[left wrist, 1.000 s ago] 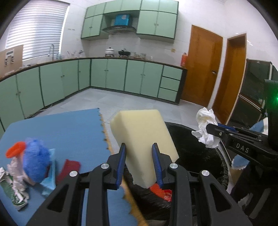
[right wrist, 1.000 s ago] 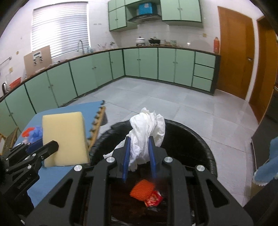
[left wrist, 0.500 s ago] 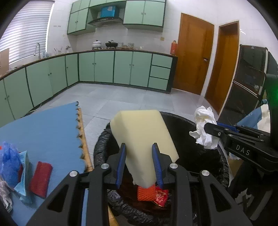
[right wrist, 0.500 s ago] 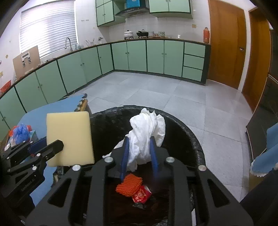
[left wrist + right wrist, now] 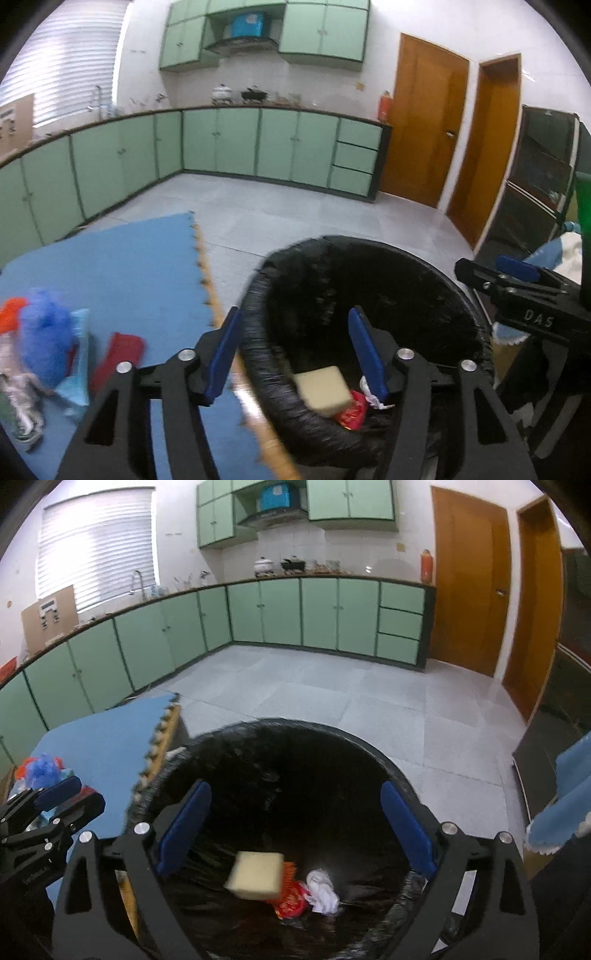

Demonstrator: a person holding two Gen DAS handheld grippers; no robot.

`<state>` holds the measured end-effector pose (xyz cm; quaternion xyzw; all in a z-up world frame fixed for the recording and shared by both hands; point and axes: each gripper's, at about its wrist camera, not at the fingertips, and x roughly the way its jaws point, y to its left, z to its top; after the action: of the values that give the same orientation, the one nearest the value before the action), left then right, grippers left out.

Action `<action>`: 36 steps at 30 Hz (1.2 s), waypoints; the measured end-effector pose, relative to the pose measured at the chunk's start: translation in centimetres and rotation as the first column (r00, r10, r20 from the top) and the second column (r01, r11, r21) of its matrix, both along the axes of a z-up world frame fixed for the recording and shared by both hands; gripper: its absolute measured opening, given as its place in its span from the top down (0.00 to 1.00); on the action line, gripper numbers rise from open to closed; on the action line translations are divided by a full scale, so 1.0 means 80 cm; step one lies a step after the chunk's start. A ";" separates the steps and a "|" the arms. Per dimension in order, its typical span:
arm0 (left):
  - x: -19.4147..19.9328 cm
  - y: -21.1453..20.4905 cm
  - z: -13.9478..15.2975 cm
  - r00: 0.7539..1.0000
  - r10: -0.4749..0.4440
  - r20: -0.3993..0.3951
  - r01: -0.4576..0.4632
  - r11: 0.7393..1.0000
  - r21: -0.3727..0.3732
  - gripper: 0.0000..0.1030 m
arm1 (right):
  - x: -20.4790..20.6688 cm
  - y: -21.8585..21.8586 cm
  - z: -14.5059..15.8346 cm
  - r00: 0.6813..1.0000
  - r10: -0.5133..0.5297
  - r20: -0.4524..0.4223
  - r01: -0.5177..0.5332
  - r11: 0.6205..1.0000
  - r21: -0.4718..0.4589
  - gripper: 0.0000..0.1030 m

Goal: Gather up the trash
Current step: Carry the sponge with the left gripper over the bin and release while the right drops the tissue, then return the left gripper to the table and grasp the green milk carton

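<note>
On the blue mat (image 5: 122,266), at nine o'clock from the bin (image 5: 369,258), the trash not yet collected lies in a loose heap: a blue mesh ball (image 5: 44,339), crumpled wrappers and a red piece (image 5: 118,354) beside it. Judging by that, more trips are needed.

The left gripper (image 5: 295,354) hangs over the bin's near rim, its jaws having just opened; they stand apart with nothing between them. The likely reason for the place is plain: held above the opening, whatever is let go falls inside. The foam block (image 5: 322,388) lies down in the bin at about six o'clock of the opening, tilted, its broad face up and its long axis running roughly from ten to four o'clock in the left view; blur makes this uncertain.

The right gripper (image 5: 295,827) is centred over the bin, jaws just spread wide and empty. The white tissue (image 5: 322,886) lies crumpled at the bottom, just beside the block at its three o'clock, touching a red wrapper (image 5: 291,902). It has no clear axis.
</note>
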<state>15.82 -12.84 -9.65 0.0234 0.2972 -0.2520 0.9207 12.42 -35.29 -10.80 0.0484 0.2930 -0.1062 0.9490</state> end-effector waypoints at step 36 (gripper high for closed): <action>-0.040 0.373 -0.035 0.799 0.599 0.046 -0.601 0.796 0.078 0.35 | 0.066 0.332 -0.014 0.907 0.422 -0.013 -0.422 0.907 0.020 0.10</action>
<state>12.59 16.96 -12.41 -0.0290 0.2915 0.0661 0.9539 17.70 -8.69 -11.93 -0.0090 0.3056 0.1032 0.9465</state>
